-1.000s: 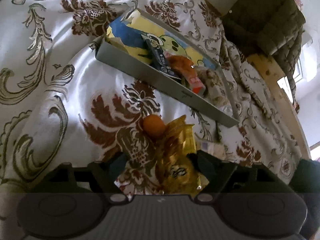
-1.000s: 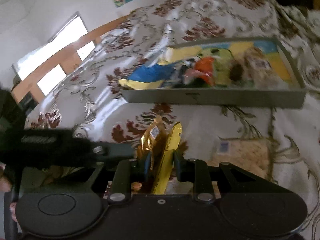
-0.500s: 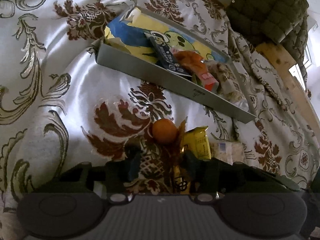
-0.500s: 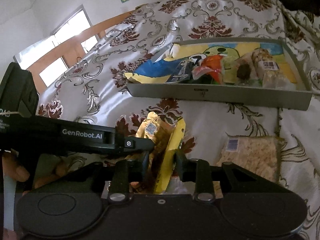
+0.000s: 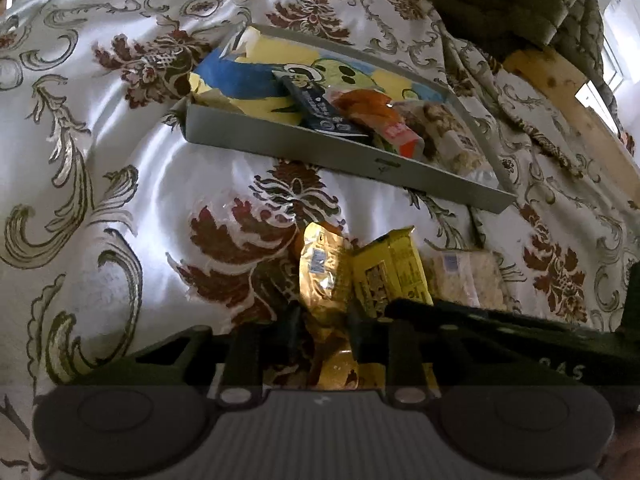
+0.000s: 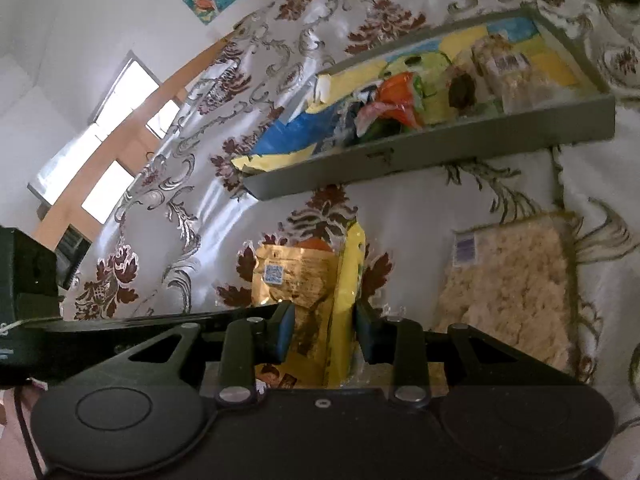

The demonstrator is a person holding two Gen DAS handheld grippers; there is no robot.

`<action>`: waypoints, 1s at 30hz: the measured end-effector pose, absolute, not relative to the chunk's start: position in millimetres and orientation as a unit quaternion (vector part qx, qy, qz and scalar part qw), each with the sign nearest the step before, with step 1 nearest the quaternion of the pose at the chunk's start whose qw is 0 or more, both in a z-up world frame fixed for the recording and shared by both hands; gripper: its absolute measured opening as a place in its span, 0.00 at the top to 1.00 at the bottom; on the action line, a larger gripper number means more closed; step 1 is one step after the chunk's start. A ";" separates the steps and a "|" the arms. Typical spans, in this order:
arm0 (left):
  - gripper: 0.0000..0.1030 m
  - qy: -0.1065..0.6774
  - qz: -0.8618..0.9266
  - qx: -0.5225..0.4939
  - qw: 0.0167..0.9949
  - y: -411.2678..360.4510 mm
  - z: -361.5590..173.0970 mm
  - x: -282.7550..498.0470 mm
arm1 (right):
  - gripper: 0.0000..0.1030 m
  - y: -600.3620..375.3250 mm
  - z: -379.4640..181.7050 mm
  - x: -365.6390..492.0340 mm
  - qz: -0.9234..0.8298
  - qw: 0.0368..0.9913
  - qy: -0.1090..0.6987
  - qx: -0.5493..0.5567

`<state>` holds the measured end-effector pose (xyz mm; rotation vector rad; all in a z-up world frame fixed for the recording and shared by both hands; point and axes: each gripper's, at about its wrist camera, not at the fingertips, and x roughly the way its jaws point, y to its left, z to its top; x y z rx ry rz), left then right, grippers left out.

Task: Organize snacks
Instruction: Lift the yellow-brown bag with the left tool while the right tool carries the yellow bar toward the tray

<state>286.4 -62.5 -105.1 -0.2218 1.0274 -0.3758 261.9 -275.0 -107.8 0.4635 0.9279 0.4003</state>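
Two claws, two packets, both on the patterned bedspread (image 5: 120,184) short of the grey tray (image 5: 344,156).

Left wrist view: my left claw (image 5: 320,328) is closing on the gold foil packet (image 5: 322,276) — the pads look to be on its lower end already. Just beside it on the right lies the yellow packet (image 5: 390,270), and beyond that a pale cracker pack (image 5: 466,276). The tray already holds several wrapped snacks on a bright printed liner. My other claw's dark arm crosses the lower right.

Right wrist view: my right claw (image 6: 324,336) has the yellow packet (image 6: 348,280) standing on edge between its pads, with the gold foil packet (image 6: 296,280) lying against it inside the same gap. These jaws are opening; I cannot tell whether the pads press on either packet. The cracker pack (image 6: 508,280) sits well to the right, the tray (image 6: 440,152) further off.

Handling, my guess: foil pouches are light, crinkly and slick — pinch a sealed edge or flat end, not the puffed middle. The crackers are probably brittle; grip gently.

Hard to make out: something orange peeks from behind the gold packet, mostly covered. Packet bottoms are cut off behind the claw bodies. Tray contents blur together.
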 end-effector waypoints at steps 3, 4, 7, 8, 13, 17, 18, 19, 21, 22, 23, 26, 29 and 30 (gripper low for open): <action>0.74 0.492 -0.179 -0.121 0.843 -57.2 -107.5 288.4 | 0.65 -263.9 -116.8 261.2 0.190 0.846 0.462 0.188; 0.74 0.494 -0.179 -0.127 0.841 -56.0 -108.9 289.4 | 0.65 -259.1 -117.5 259.7 0.192 0.849 0.462 0.169; 0.74 0.494 -0.181 -0.129 0.840 -54.6 -111.3 291.0 | 0.66 -252.7 -116.5 257.9 0.183 0.857 0.459 0.148; 0.73 0.493 -0.183 -0.127 0.841 -55.6 -111.4 290.9 | 0.66 -253.6 -116.8 258.1 0.179 0.858 0.458 0.151; 0.70 0.486 -0.187 -0.108 0.847 -63.0 -112.0 290.9 | 0.76 -255.9 -118.7 257.4 0.152 0.865 0.456 0.141; 0.74 0.486 -0.191 -0.112 0.845 -61.8 -110.3 291.5 | 0.85 -255.0 -115.4 256.7 0.144 0.868 0.456 0.135; 0.76 0.485 -0.192 -0.113 0.845 -61.3 -109.3 291.2 | 0.86 -253.9 -113.4 256.0 0.144 0.869 0.455 0.131; 0.79 0.484 -0.193 -0.114 0.846 -61.0 -107.7 290.7 | 0.86 -252.5 -111.6 255.4 0.143 0.870 0.455 0.127; 0.83 0.482 -0.196 -0.118 0.846 -60.5 -103.5 289.2 | 0.86 -251.5 -107.7 253.1 0.140 0.873 0.452 0.120; 0.83 0.480 -0.198 -0.116 0.846 -60.6 -101.5 287.4 | 0.87 -251.4 -105.7 252.2 0.140 0.874 0.450 0.118; 0.83 0.478 -0.201 -0.114 0.847 -61.1 -100.5 285.4 | 0.87 -252.0 -104.1 251.1 0.140 0.875 0.449 0.117; 0.83 0.475 -0.216 -0.105 0.847 -65.0 -99.4 281.7 | 0.87 -255.5 -99.1 248.0 0.133 0.877 0.446 0.117; 0.75 0.478 -0.216 -0.084 0.847 -74.8 -103.7 284.8 | 0.86 -258.9 -97.0 245.6 0.123 0.877 0.449 0.118; 0.73 0.481 -0.215 -0.081 0.846 -77.4 -106.5 286.7 | 0.86 -259.7 -96.7 244.9 0.121 0.877 0.450 0.117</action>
